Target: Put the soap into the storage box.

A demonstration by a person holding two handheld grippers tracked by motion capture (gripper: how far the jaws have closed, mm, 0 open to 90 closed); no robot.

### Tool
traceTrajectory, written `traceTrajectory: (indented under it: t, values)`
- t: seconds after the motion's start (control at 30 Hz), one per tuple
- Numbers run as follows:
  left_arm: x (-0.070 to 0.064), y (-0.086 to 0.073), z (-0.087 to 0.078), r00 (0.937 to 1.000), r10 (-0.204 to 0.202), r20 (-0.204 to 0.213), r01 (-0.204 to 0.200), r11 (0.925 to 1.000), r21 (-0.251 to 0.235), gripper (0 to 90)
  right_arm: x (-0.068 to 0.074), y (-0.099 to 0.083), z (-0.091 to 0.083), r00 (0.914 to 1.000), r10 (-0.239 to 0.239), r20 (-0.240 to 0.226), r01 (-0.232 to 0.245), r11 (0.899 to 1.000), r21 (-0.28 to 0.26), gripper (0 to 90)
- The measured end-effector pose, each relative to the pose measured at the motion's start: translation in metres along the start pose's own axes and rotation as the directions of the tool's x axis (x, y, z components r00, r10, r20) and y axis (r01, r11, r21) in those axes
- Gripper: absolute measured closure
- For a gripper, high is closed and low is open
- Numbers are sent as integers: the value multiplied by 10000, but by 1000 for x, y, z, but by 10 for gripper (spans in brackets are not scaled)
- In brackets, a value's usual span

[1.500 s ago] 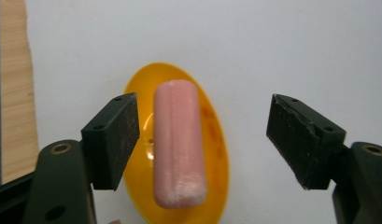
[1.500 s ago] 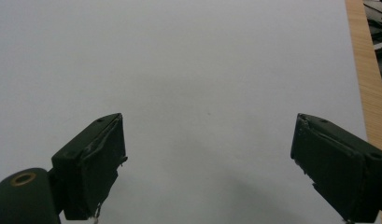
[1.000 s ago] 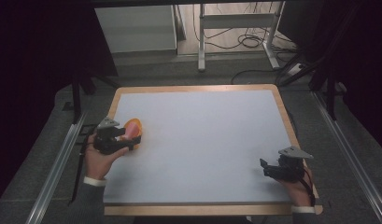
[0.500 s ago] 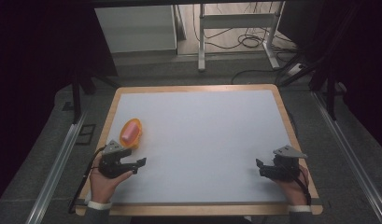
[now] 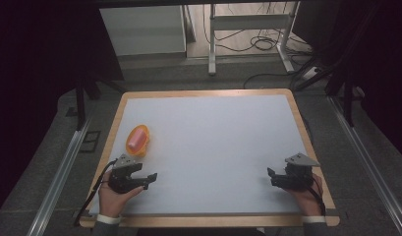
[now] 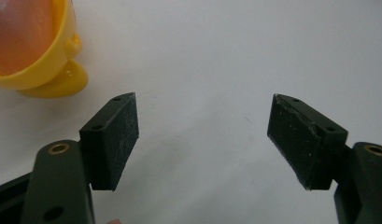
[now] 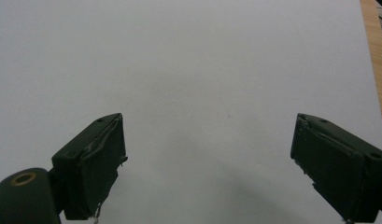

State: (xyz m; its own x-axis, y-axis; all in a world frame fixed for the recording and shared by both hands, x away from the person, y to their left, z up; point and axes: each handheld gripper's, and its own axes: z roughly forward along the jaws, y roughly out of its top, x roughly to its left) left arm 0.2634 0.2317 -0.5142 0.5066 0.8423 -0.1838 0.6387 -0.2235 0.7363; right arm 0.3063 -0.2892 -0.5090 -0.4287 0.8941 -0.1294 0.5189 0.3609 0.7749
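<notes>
An orange-yellow cup-like holder with a pink thing inside (image 5: 137,139) lies on the white table top (image 5: 213,142) near its left edge; its yellow rim (image 6: 37,56) fills the top left corner of the left gripper view. My left gripper (image 5: 150,177) rests just in front of it, apart from it, jaws wide open with bare table between them (image 6: 202,135). My right gripper (image 5: 270,175) sits near the front right corner, open and empty (image 7: 207,158).
A wooden rim (image 5: 306,132) frames the white top. Beyond the far edge stand a white cabinet (image 5: 144,29) and a metal stand with cables (image 5: 252,39). Metal rails (image 5: 61,172) run along both sides of the table.
My left gripper let go of the orange holder and drew back toward the front edge, leaving it lying on the table. The right gripper barely shifted.
</notes>
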Motion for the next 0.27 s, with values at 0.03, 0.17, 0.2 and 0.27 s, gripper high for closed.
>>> traceTrajectory:
  t: [0.03,0.17,0.2,0.27]
  values:
    - [0,-1,-1,10000,43,19,-43,10000,-25,251,0,0,0,10000,3,-2,-3,10000,13,98]
    - [0,-1,0,10000,4,12,-4,10000,11,253,-1,0,0,10000,34,34,-34,10000,-9,98]
    - [1,0,0,10000,-11,14,11,10000,21,253,-1,0,0,10000,26,13,-26,10000,-47,98]
    - [2,0,0,10000,-41,-12,41,10000,25,252,0,0,-1,10000,-11,-3,11,9999,-102,98]
